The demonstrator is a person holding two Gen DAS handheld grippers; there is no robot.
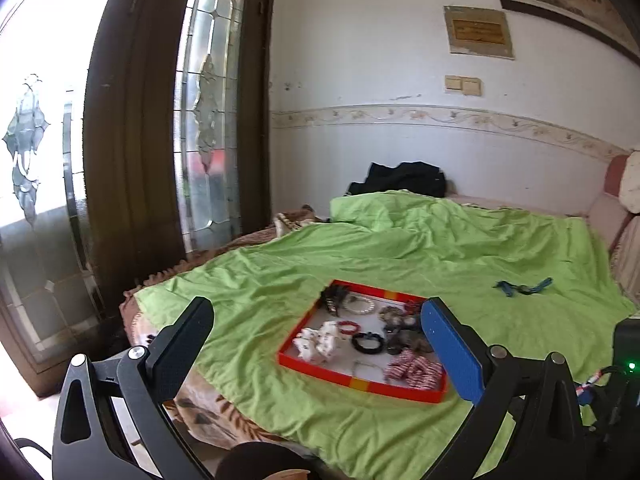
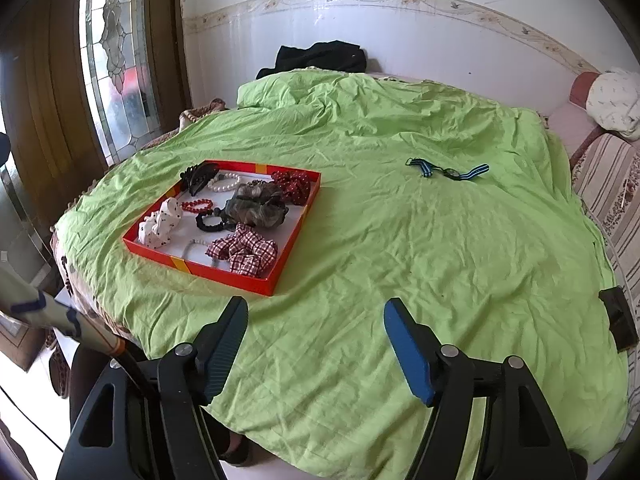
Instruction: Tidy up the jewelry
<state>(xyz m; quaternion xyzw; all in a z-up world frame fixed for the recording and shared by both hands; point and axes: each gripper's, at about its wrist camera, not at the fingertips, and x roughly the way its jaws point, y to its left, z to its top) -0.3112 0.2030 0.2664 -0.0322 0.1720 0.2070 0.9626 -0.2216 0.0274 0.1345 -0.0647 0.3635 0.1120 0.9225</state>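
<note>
The left gripper point(image 1: 320, 336) hangs with fingers spread wide and empty; its blue right finger point(image 1: 452, 352) hides the tray's far right corner. The red tray point(image 2: 160, 257) sits on the green sheet point(image 2: 400, 260), left of centre, holding a white spotted scrunchie point(image 2: 159, 224), black claw clip point(image 2: 199, 176), pearl bracelet point(image 2: 225, 182), and plaid scrunchie point(image 2: 244, 252); smaller pieces are hard to make out. Well to the right lies a blue striped strap point(image 2: 448, 170). The right gripper point(image 2: 316, 344) is spread, empty.
</note>
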